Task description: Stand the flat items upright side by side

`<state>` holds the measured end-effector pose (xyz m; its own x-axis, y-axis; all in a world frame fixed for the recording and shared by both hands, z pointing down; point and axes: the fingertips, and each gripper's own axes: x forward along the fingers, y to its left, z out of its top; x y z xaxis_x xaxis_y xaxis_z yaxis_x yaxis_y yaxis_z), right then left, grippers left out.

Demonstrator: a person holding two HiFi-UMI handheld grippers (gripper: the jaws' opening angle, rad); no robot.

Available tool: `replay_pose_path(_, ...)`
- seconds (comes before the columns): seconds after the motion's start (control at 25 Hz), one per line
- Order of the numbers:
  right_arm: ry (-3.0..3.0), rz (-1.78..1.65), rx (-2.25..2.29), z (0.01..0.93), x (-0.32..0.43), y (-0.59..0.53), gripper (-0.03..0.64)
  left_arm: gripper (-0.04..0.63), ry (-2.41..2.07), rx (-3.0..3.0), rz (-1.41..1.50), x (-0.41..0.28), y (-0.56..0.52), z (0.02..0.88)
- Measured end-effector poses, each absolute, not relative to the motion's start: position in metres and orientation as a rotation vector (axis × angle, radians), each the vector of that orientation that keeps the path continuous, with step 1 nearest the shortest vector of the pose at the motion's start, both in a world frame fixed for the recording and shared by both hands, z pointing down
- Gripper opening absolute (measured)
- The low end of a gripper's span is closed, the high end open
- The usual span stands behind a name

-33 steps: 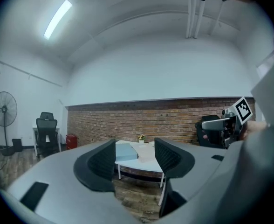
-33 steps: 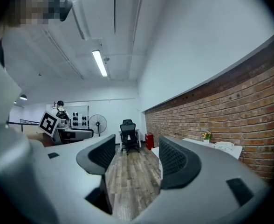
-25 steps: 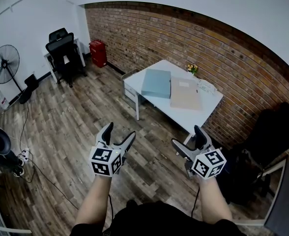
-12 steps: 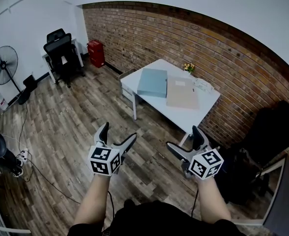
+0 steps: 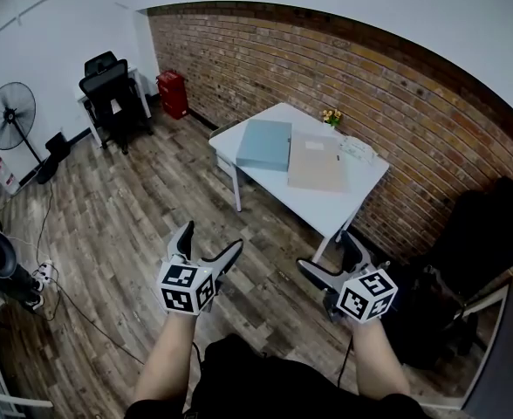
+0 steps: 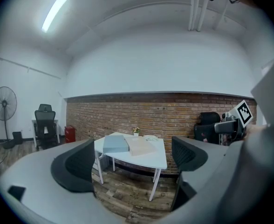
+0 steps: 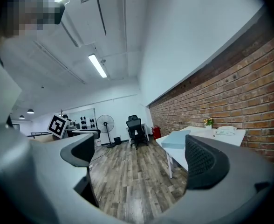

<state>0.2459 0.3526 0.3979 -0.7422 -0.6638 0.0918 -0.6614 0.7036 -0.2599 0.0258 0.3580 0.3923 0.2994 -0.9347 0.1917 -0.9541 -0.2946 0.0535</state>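
A blue-grey folder (image 5: 264,144) and a tan folder (image 5: 316,162) lie flat, side by side, on a white table (image 5: 344,201) against the brick wall. Both grippers hang in the air over the wooden floor, well short of the table. My left gripper (image 5: 210,238) is open and empty. My right gripper (image 5: 327,253) is open and empty too. The left gripper view frames the blue-grey folder (image 6: 115,143) and the tan folder (image 6: 140,146) far off between the spread fingers. In the right gripper view the blue-grey folder (image 7: 176,139) shows past the right finger.
A small flower pot (image 5: 331,117) and a white object (image 5: 359,149) sit at the table's wall side. A black office chair (image 5: 108,81), a red cabinet (image 5: 173,92) and a standing fan (image 5: 9,116) are far left. A black chair (image 5: 483,234) stands at right. Cables trail on the floor (image 5: 73,308).
The table and folders have drifted slightly left in the head view, and both grippers sit a little lower in it. Both stay open and empty.
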Motion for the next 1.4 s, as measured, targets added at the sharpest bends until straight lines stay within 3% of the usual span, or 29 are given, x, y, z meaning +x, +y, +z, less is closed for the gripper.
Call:
replay_pose_path(0.56, 2.944, -0.541, -1.112, 0.431, 0.214, 0.246, 0.586, 0.511, -1.675, 2.384, 0.188, 0.006, 0.244, 0.432)
replay_pose_path(1.4, 2.961, -0.681, -1.132, 0.444, 0.084, 0.047, 0.586, 0.511, -1.495, 2.413, 0.248, -0.082, 0.046, 0.453)
